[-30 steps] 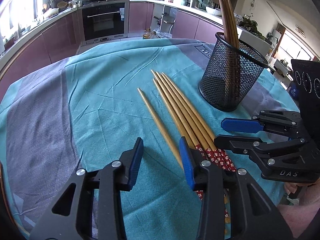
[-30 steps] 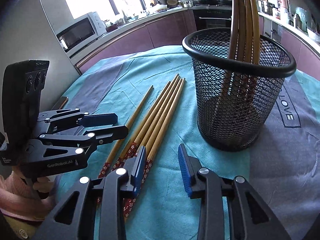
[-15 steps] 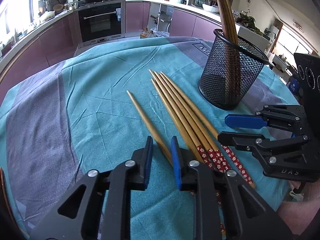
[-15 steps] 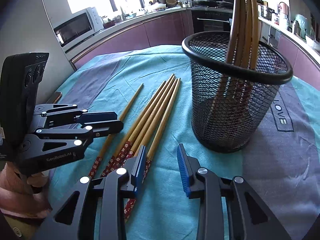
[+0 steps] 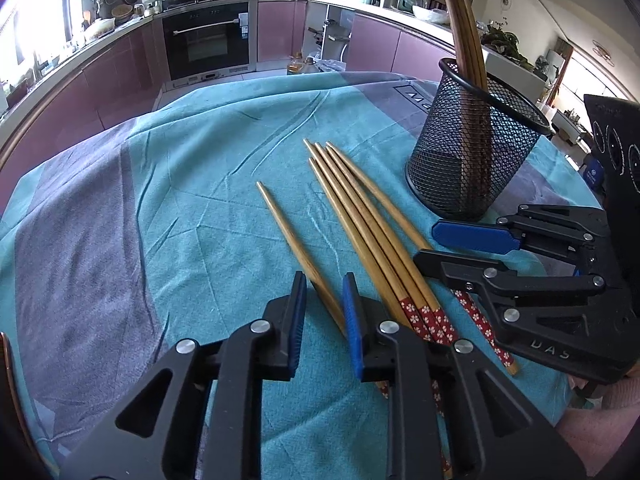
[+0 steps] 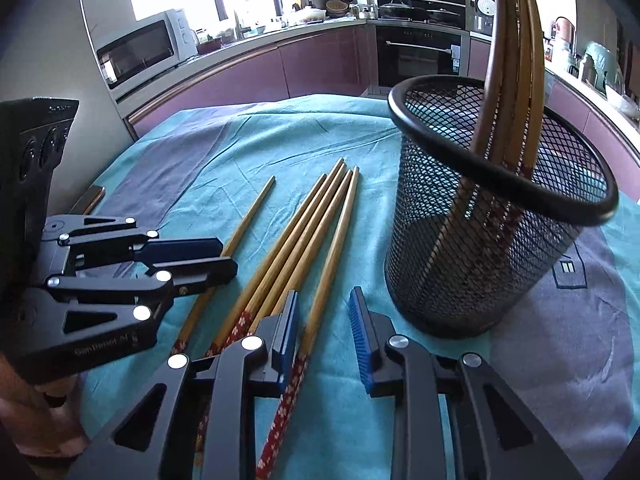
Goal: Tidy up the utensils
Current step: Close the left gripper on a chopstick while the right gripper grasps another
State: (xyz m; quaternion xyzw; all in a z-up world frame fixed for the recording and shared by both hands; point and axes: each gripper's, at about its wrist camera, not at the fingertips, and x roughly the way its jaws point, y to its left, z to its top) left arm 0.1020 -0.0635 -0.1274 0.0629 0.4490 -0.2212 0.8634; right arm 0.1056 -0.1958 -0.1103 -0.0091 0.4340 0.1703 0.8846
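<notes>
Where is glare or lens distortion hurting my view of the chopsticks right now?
Left wrist view: the window at top left is blown out, but the chopsticks on the cloth are evenly lit and sharp. Right wrist view: fisheye bends the basket rim and its standing sticks into curves; the windows behind glare white; the near basket rim looks slightly smeared.

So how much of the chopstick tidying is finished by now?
Partly done. A few chopsticks already stand in the mesh cup. The left gripper has its jaws either side of the lone chopstick, not visibly clamped. The right gripper is open over one of the bundle of five left on the cloth.
</notes>
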